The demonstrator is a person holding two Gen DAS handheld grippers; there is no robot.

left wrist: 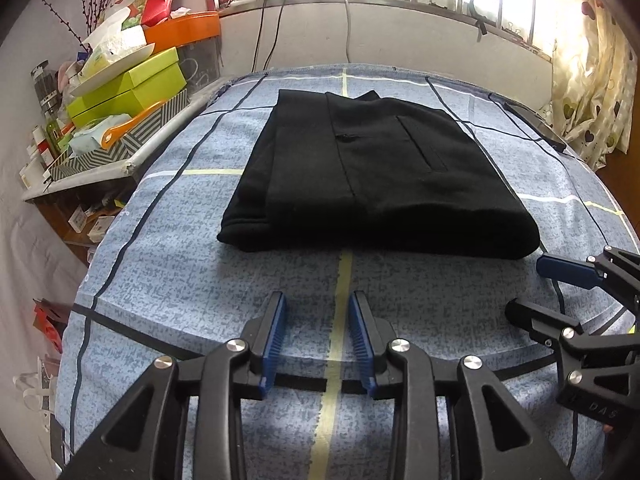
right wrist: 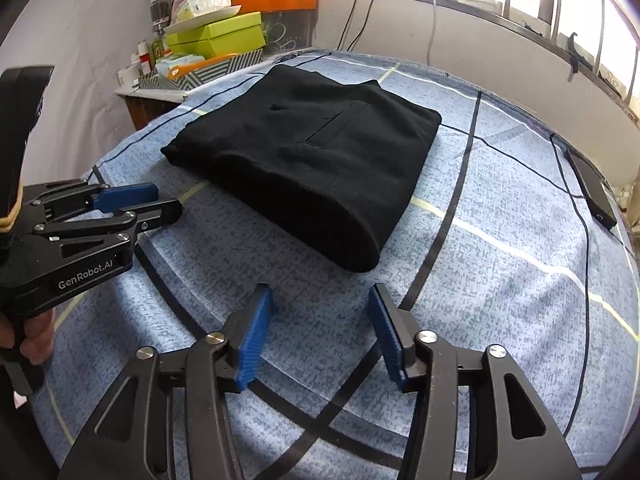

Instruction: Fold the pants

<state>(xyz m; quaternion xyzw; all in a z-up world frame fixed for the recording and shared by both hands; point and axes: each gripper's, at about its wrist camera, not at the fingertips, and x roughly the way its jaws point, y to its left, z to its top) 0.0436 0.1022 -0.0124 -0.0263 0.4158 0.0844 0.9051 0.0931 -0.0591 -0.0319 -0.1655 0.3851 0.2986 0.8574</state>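
1. Both hand-held grippers are hovering over the near part of the bed: the left gripper (left wrist: 317, 300) is standing with its blue pads moderately apart and nothing between them, and the right gripper (right wrist: 321, 294) is gaping wider, likewise gripping nothing.
2. Spreading under everything is the blue checked bedsheet (left wrist: 200, 280), its dark and yellow lines crossing beneath the jaws.
3. Lying folded into a thick black rectangle, the pants (left wrist: 372, 176) are resting on the middle of the sheet, just beyond both grippers and apart from them, a back pocket facing up.
4. Sitting on a side table beyond the bed's far left corner is a green box (left wrist: 128, 88) among stacked clutter.
5. Resting near the bed's right edge is a dark phone (right wrist: 591, 192), a cable trailing from it.
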